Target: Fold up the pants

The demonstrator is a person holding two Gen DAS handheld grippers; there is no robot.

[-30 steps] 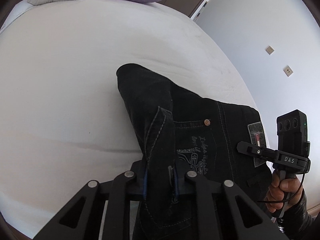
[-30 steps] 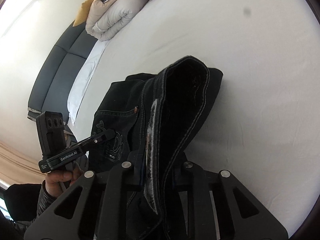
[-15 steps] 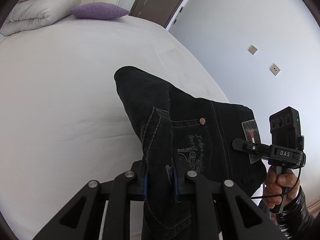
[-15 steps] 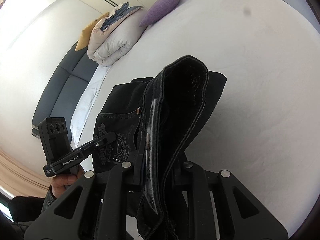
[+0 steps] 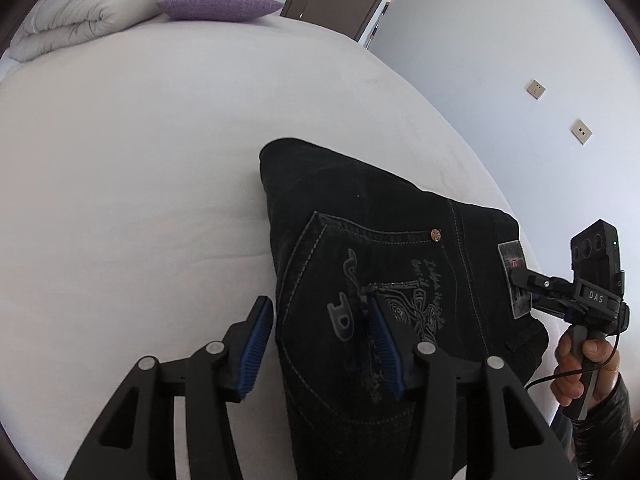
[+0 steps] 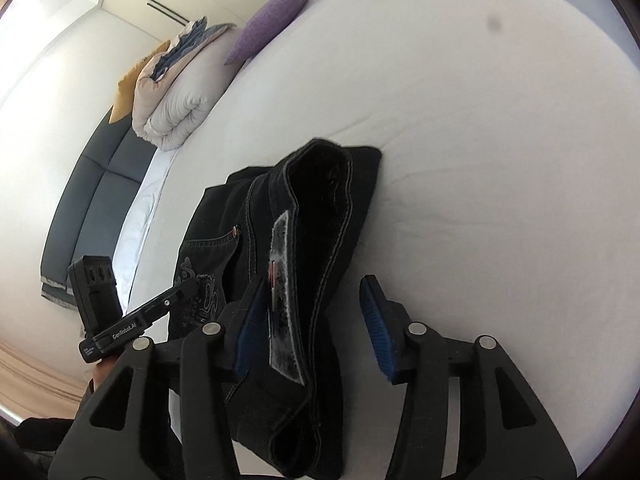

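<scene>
Lying folded on the white bed (image 5: 140, 184), the black pants (image 5: 384, 240) sit near its edge, back pocket and waistband patch facing up. Left hand-held gripper (image 5: 320, 344): jaws just opened, now about halfway apart; the pocket-side edge lies between the blue pads (image 5: 252, 344), not pinched. Right hand-held gripper (image 6: 316, 328): jaws likewise just opened; the waistband fold stands between them, loose, resting against the left pad only. Purple pillow (image 5: 218, 4) and rolled duvet (image 5: 92, 16) lie at the bed's far end.
</scene>
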